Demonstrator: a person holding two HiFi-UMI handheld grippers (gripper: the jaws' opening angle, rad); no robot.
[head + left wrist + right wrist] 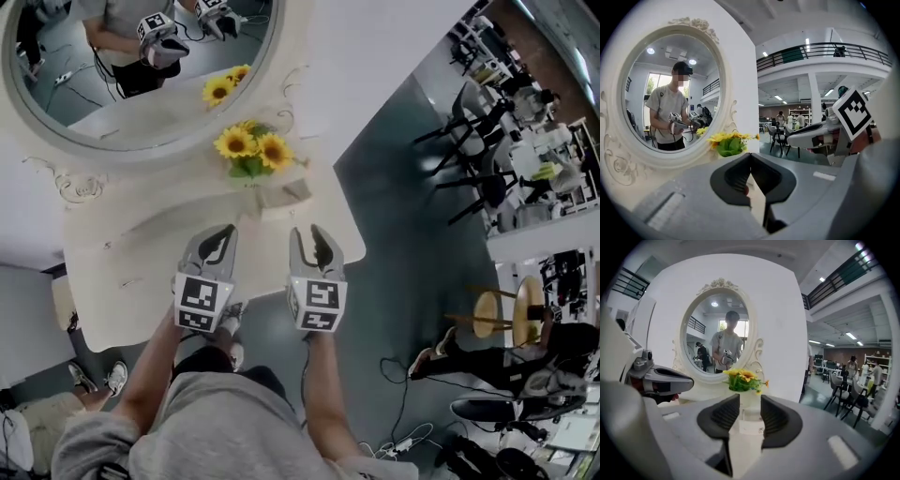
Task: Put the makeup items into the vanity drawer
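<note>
I see no makeup item in any view. The cream vanity table stands under both grippers, which hang side by side over its front edge. My left gripper is shut, its tips touching; a small reddish speck shows at one pad's edge and I cannot tell what it is. My right gripper is open, with nothing between its pads. Through its gap I see a small cream box with a metal knob, under the flowers. It may be a drawer front.
An oval mirror rises behind the table, with a vase of sunflowers in front of it. Right of the table lie grey floor, black chairs, a wooden stool and cables.
</note>
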